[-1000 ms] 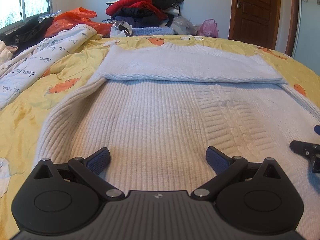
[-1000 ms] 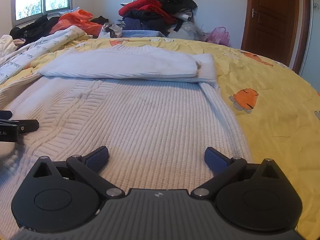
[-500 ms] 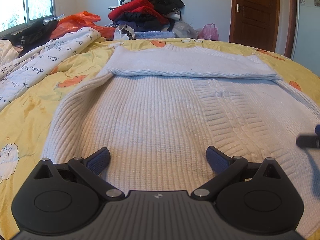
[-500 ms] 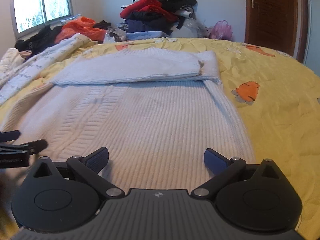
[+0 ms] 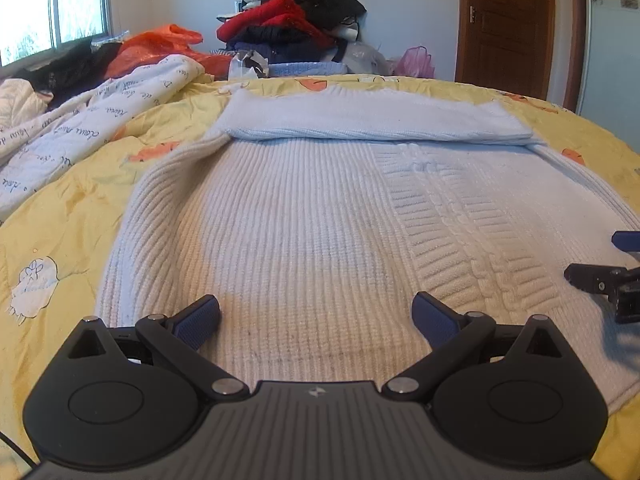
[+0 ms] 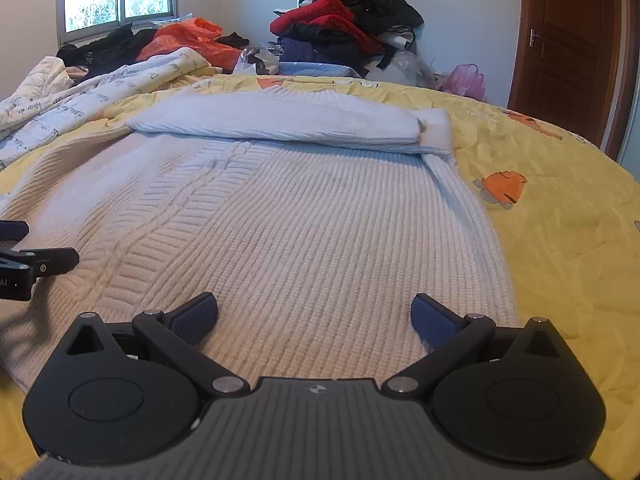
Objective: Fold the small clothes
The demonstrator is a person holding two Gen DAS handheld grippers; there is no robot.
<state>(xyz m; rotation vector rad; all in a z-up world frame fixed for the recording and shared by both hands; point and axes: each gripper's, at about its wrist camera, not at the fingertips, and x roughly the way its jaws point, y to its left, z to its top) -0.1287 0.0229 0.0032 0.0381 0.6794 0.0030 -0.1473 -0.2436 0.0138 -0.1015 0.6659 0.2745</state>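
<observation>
Through the left wrist camera I see my left gripper (image 5: 316,316) with its fingers spread wide and nothing between them, the blue pads (image 5: 199,321) poised over the near hem of the white knit sweater (image 5: 320,216). The sweater lies flat on the yellow bedspread (image 5: 76,208), its ribbed body running away from me and a cable-knit panel to the right of centre. At the far end the sleeves are folded across the chest into a thick band (image 5: 372,122). At the right edge of this view the tips of my right gripper (image 5: 600,276) poke in above the sweater's right side. Beyond the bed sits a pile of clothes (image 5: 296,28) against the wall, a white printed quilt (image 5: 92,128) to the left, and a brown door (image 5: 516,24) on the right.

Through the right wrist camera my right gripper (image 6: 314,314) is likewise spread apart and holds nothing, its pads over the sweater (image 6: 304,224) near the hem on the right side. The sweater's right edge runs close along the gripper's right finger, with bare yellow bedspread (image 6: 568,248) past it. The folded sleeve band (image 6: 288,120) lies across the far end. My left gripper (image 6: 36,260) shows at the left edge, over the sweater; I cannot tell whether it touches the knit.
</observation>
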